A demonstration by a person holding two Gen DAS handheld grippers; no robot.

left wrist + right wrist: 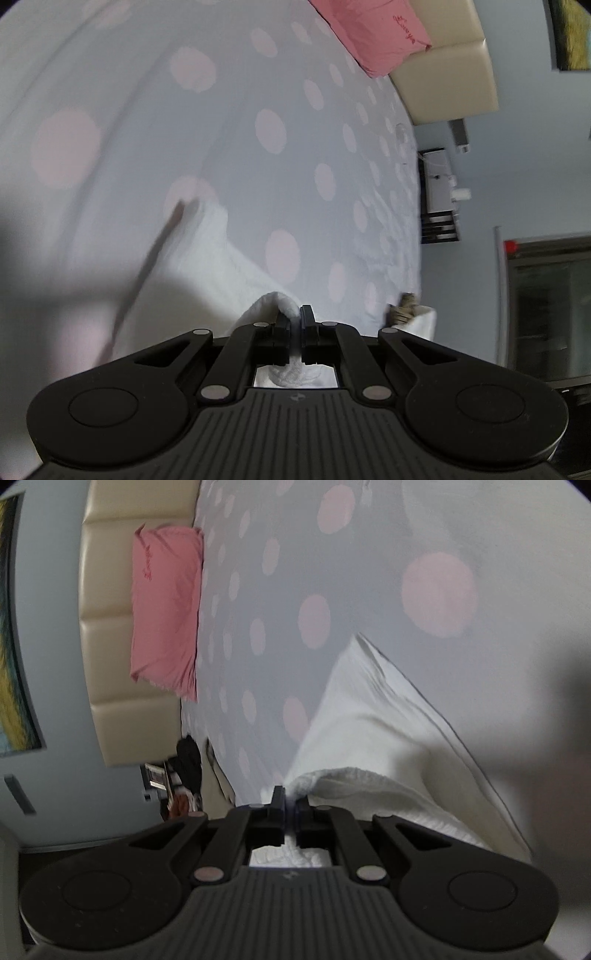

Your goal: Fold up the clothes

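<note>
Left gripper [293,317], low in the frame's centre, is pinching a bunched edge of the white garment [221,251], which is trailing to the lower left over the dotted bedspread [229,92]. Right gripper [290,799], also bottom centre, is clamping another edge; the cloth [369,716] is fanning to the right. Gripping two edges is likely letting the person carry them across for a fold.

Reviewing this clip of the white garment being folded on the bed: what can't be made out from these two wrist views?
- What kind of piece the white garment is: both views, only part shows and the right gripper body covers its near end.
- Left view: a dark blurred band across the cloth, unidentifiable.
- Writing on the pink pillow: too small.
- Clutter beside the bed: too small.
</note>
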